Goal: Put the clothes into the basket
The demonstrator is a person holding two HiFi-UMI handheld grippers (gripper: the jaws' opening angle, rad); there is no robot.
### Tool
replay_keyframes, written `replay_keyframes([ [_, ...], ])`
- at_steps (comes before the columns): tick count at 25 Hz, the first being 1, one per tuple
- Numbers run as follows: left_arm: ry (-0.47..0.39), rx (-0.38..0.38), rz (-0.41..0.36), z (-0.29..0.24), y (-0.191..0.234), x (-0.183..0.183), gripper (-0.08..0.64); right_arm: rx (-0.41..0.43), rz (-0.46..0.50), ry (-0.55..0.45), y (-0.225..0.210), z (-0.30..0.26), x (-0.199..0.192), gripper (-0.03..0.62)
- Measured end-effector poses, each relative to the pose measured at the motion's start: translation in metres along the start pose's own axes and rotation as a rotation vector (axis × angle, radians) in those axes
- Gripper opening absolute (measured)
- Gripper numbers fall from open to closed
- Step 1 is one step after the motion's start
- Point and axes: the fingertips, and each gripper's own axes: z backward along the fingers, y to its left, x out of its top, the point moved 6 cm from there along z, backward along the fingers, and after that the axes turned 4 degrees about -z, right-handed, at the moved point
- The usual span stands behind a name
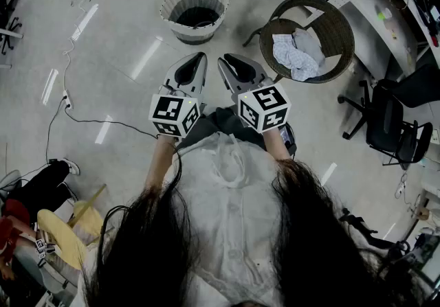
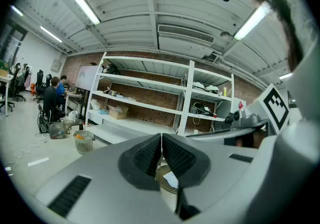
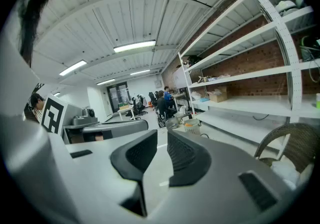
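Nearest, at waist height and side by side: the left grey hand-held gripper (image 1: 198,60) with its black-and-white marker cube (image 1: 172,115), jaws pressed fully together and nothing between. Just beside it, the right grey gripper (image 1: 227,60) of the same make, jaws drawn in to only a thin slit, also nothing between. Both aimed forward and slightly down, touching neither cloth nor basket. Further out, ahead and to the right of the right gripper: a round dark-brown wicker chair (image 1: 344,38). In its seat, the crumpled white and pale-blue checked clothes (image 1: 295,55), in one loose heap from the middle of the seat up against the back rim, nothing over the front edge. Seemingly thin, soft fabric with many folds to pinch; probably more than one piece, but impossible to count from here. Further still, ahead of the left gripper and well apart from the chair: the round white slatted laundry basket (image 1: 196,10), upright on the pale grey floor (image 1: 124,38), mouth open, dark inside. Hard to tell whether lining or a dark garment already lying there. Judged from this: the heap on the chair not yet picked up, so the main work still to do, namely reaching to the chair, gripping the clothes, carrying them across and releasing them inside the basket.
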Motion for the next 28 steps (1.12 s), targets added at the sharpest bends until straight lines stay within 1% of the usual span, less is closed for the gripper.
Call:
replay_keyframes([
  [11, 0.012, 0.008, 0.001, 0.001, 0.019, -0.003, 0.020, -0.008, -0.006, 0.017, 0.000, -0.019, -0.002, 0.074],
  [19, 0.026, 0.002, -0.007, 0.011, 0.042, -0.005, 0.020, 0.009, -0.052, -0.002, 0.011, -0.041, -0.005, 0.074],
  [28, 0.040, -0.008, 0.005, 0.022, 0.065, -0.015, 0.020, -0.014, -0.081, 0.024, 0.021, -0.058, -0.023, 0.074],
])
